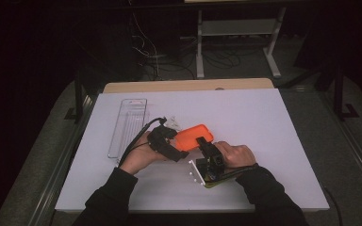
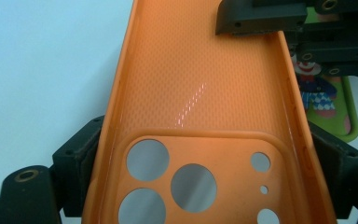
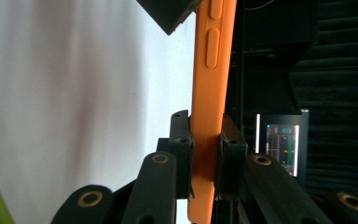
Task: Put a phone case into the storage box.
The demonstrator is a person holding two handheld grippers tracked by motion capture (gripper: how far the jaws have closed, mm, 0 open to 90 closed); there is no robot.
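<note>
From the high view, an orange phone case (image 1: 194, 137) is held just above the middle of the white counter (image 1: 264, 122), with the left gripper (image 1: 173, 142) gripping its end at about 8 o'clock and the right gripper (image 1: 202, 142) clamping its edge at about 5 o'clock; a clear plastic tray (image 1: 128, 126) lies flat at 9 o'clock from the case, well apart from it. In the left gripper view, the phone case (image 2: 196, 84) runs away toward 12 o'clock with its hollow inside facing the camera and its camera cut-outs nearest; the left gripper (image 2: 200, 154) has its jaws spread wide, pressing on the two long sides of the case, and the right gripper (image 2: 261, 18) bites the far end at 1 o'clock, beside a green card printed with a clown (image 2: 324, 98) at 3 o'clock. In the right gripper view, the phone case (image 3: 212, 70) stands edge-on, side buttons toward 12 o'clock, and the right gripper (image 3: 206, 154) is clamped tight on its thin wall, one jaw on each face.
</note>
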